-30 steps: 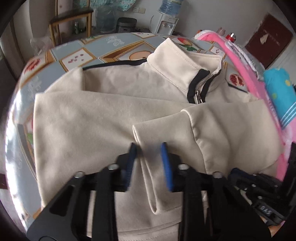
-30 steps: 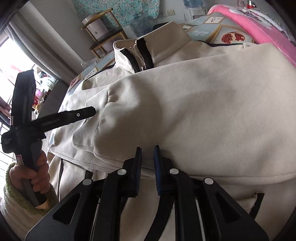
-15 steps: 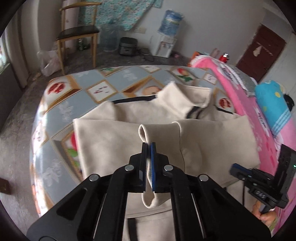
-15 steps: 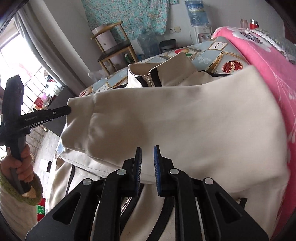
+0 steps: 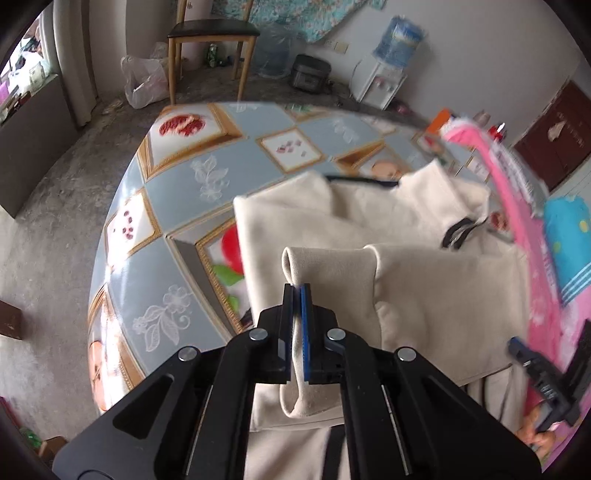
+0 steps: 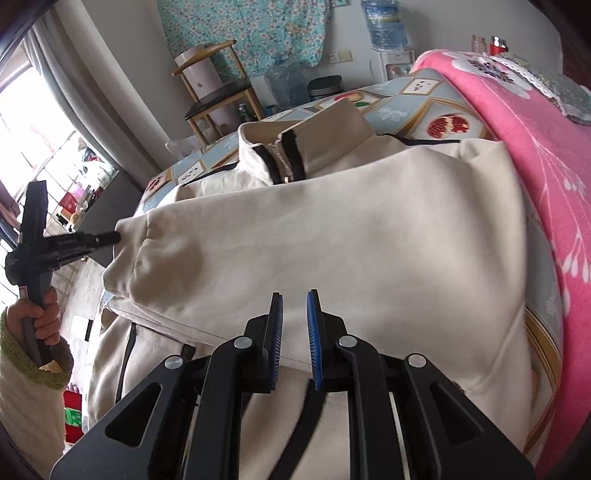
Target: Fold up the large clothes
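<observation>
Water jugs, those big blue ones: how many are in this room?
2: one jug sits atop the white dispenser by the far wall; another stands on the floor beside the chair. Others may be hidden.

I can make out no word, number or brand that reads clearly. There is pale lettering along the side of my left gripper (image 6: pixel 110 238) where it shows in the right wrist view, but it is too small and smeared to spell out. My right gripper (image 5: pixel 517 347), seen from the left wrist camera, carries small white characters on its black body, and motion blur hides them. The pictures printed on the tabletop (image 5: pixel 173 192) are fruit and flowers, without writing.
</observation>
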